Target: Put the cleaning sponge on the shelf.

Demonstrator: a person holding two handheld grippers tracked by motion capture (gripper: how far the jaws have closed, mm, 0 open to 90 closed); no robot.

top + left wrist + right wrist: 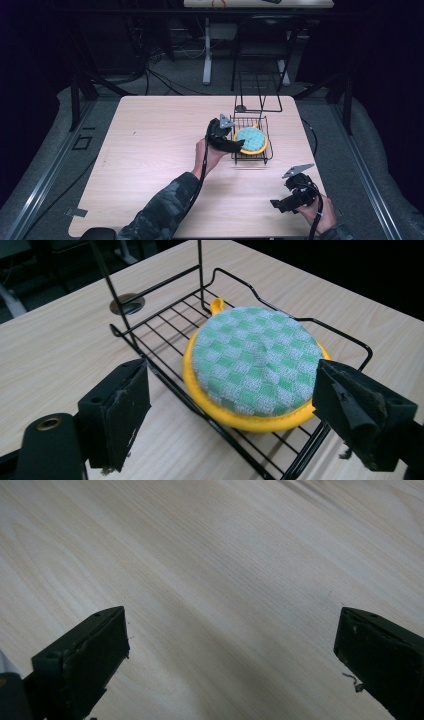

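While both hands hold position over the pale wood-grain table (150, 150), notes run near to far, clock directions read off the high view.

Right gripper (276, 204): nearest, at about 5 o'clock on the table by the near right corner. Jaws spread wide, nothing between them; in the right gripper view (230, 655) just bare table shows under them.

Left gripper (241, 145): near the table's centre, just at 9 o'clock of the rack. Jaws stand apart, pinching nothing; in the left gripper view (230, 410) they flank the pad's near edge without touching it.

Round green-and-white checked cloth pad with yellow rim (255, 362): lies flat in the rack, clear of both jaws, a small yellow loop at its far edge. High view puts it (250, 139) at about 2 o'clock from the table's centre.

Black wire rack (150, 330): sits on the table, low railing around the pad; seen too in the high view (265, 157).

Black wire stand (260, 100): upright, farthest, just at 12 o'clock of the rack.
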